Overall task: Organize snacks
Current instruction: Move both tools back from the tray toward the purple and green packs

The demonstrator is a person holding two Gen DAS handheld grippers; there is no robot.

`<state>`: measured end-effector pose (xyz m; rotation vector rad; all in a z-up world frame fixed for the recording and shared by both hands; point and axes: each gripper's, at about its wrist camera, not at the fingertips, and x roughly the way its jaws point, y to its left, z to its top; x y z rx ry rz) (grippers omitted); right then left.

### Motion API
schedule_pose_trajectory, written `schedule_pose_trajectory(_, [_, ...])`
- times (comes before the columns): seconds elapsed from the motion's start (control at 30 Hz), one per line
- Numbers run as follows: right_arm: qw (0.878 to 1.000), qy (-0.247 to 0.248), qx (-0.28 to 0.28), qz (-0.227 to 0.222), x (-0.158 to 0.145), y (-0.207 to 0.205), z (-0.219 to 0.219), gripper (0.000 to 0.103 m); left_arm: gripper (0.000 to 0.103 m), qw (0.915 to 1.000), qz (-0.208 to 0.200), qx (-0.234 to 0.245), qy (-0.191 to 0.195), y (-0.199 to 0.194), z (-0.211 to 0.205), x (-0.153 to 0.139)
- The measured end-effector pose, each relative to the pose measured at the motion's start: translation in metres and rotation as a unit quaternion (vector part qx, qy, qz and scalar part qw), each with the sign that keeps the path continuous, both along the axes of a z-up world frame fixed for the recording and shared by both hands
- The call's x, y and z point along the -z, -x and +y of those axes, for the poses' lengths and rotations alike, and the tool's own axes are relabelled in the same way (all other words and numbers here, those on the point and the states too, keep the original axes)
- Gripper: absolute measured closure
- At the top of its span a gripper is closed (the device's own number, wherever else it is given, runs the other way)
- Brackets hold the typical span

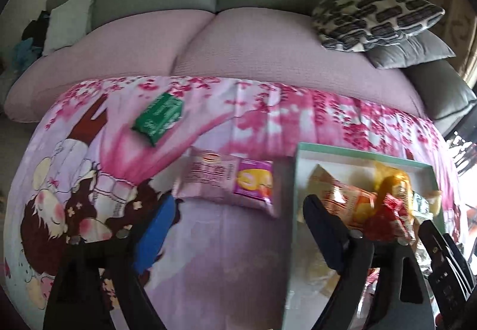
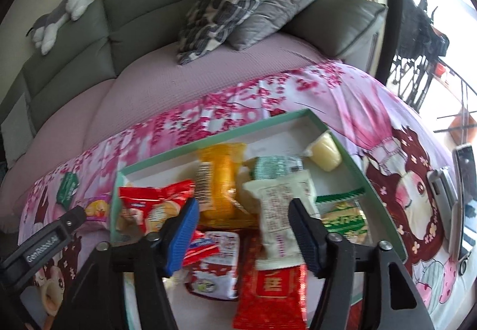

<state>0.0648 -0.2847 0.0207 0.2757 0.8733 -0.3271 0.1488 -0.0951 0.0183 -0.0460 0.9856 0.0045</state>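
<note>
Sorting, by the look of it, about two thirds done: gathering loose packets from the bench (image 1: pixel 238 270) into the green-rimmed box (image 2: pixel 208 137).

Holding the left claw (image 1: pixel 238 230) with fingers apart and nothing between them, pointing down at the pink packet (image 1: pixel 229 180) lying on the printed cloth just left of the box wall, centre of the left view. Leaving a green packet (image 1: pixel 158 118) further off, upper left on the cloth, apart from everything else.

Hovering the right claw (image 2: pixel 243 233) over the box, fingers likewise apart, pads pressing on nothing; seeing a white packet (image 2: pixel 280 210) below the gap, lying on the heap rather than being gripped. Counting around it an orange packet (image 2: pixel 220 180), a red-and-white packet (image 2: pixel 155 204), a pale jelly cup (image 2: pixel 325 155) in the far corner and a red packet (image 2: pixel 274 285) at the bottom.

Judging the next move: lowering the left claw around the pink packet, closing on its edge, then carrying it rightwards over the wall into a free spot, keeping clear of the right claw already there.

Reading "GenRobot.AI" on the left claw's finger at the left edge of the right view. Making out a barcode on the orange packet and one gold-framed Chinese character on the red packet; finding the remaining print too blurred to read.
</note>
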Motion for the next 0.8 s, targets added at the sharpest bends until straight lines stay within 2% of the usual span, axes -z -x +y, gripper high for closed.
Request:
schedule_pose_trajectory(0.27, [0.999, 0.016, -0.032, -0.003, -0.001, -0.006, 0.024, 0.015, 0.011, 0.9994, 0.0, -0.029, -0.019, -0.001, 0.019, 0.005])
schedule_pose_trajectory(0.5, [0.999, 0.026, -0.039, 0.007, 0.004, -0.01, 0.032, 0.007, 0.01, 0.999, 0.006, -0.036, -0.026, 0.0, 0.03, 0.011])
schedule_pose_trajectory(0.57, [0.999, 0.03, -0.042, 0.006, 0.004, -0.011, 0.034, 0.002, 0.01, 0.999, 0.007, -0.038, -0.025, 0.001, 0.035, 0.012])
schedule_pose_trajectory(0.8, [0.997, 0.046, -0.055, 0.002, 0.002, -0.013, 0.048, 0.0, 0.01, 0.9987, 0.002, -0.043, -0.027, 0.002, 0.05, 0.013])
